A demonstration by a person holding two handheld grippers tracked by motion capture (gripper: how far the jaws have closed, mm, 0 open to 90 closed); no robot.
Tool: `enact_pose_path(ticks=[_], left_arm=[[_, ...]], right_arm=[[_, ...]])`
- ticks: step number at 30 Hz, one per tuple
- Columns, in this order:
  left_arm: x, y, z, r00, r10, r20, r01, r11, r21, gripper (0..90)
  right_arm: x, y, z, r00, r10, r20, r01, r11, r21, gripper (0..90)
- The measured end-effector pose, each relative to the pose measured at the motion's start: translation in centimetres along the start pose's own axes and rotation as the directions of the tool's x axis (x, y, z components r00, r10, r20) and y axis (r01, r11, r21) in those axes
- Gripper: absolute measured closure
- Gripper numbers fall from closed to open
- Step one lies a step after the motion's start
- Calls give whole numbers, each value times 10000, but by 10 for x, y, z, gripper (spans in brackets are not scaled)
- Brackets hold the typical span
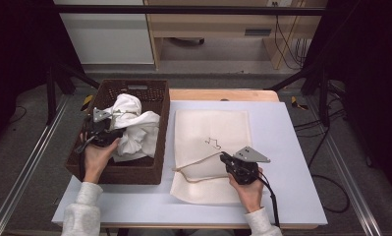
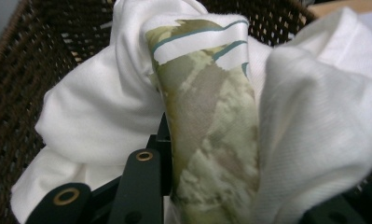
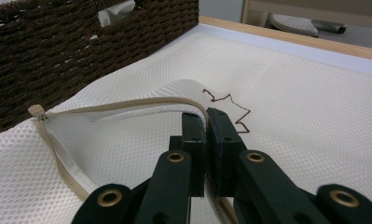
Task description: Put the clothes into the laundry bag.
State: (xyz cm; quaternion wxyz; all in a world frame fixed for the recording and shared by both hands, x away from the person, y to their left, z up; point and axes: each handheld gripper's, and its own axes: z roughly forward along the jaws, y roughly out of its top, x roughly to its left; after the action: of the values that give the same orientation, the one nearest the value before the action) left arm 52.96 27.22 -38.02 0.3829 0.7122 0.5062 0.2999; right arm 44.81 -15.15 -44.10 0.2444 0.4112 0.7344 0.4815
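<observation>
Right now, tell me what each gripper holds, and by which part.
The left gripper pinches a printed fold of the white garment in the basket. The right gripper clamps the mesh laundry bag by its zipper edge.

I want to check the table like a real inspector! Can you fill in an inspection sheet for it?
Surface: pale blue mat over a wooden table.
Job's things: white garment with a green printed patch, bunched in a brown wicker basket; cream mesh laundry bag lying flat, its zipper edge lifted.
Clutter: nothing seen.
Grippers: left hand-held gripper shut on the garment in the basket; right hand-held gripper shut on the bag's zipper edge.
Cables: one trails from the right gripper; others lie on the floor.
Surroundings: black frame bars, wooden furniture behind.
</observation>
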Motion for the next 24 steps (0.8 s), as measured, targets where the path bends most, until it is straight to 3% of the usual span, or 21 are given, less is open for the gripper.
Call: enact_pose_path(ticks=[3,6,11,14,24], left_arm=[[1,2,-5,10000,-33,-82,29,9988,-496,655],[4,7,-13,9991,-412,-32,407,9952,-886,656],[8,19,-33,9972,-747,2,734,9799,-1854,657],[11,27,-46,9949,-1004,-11,970,9640,-2474,659],[12,47,-85,9929,-1161,269,1172,9096,-3986,662]], right_arm=[[0,0,0,10000,-19,-4,19,10000,6,867],[-1,0,0,10000,-19,4,19,10000,18,867],[-1,0,0,10000,-7,0,7,10000,-3,867],[-1,0,0,10000,-16,2,16,10000,-6,867],[-1,0,0,10000,-18,6,18,10000,-16,867]])
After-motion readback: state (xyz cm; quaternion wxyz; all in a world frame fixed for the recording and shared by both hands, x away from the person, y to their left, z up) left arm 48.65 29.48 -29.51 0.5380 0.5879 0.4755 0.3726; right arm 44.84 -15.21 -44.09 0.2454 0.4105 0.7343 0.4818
